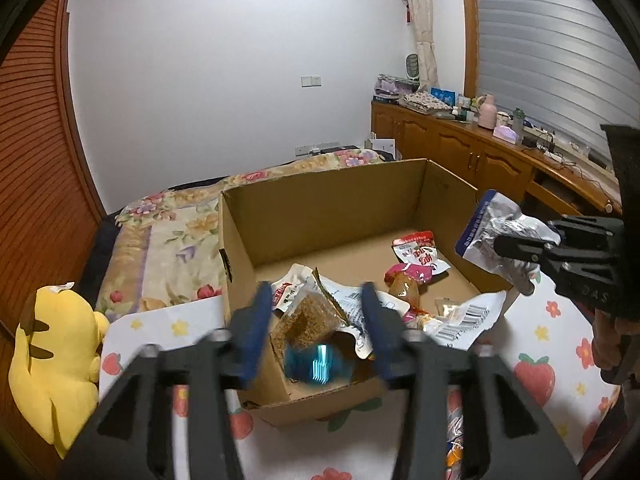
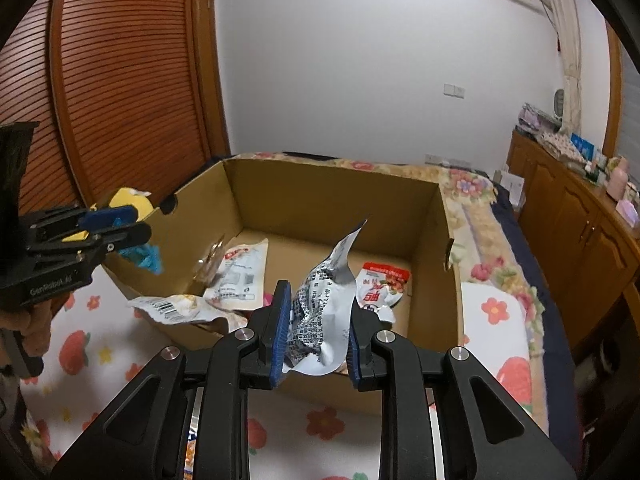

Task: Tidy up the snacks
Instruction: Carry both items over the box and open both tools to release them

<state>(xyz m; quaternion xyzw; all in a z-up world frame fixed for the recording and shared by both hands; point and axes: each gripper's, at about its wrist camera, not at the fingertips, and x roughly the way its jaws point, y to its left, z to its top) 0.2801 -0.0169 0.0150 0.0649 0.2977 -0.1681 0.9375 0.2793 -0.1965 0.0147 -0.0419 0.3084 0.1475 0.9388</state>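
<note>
One cardboard box sits on the strawberry-print cloth, already holding roughly six snack packets, so the sorting looks well underway. One silver packet hangs above the box's near wall, pinched tight in the right gripper. One blue packet is in mid-air just inside the near corner, between the parted jaws of the left gripper.
</note>
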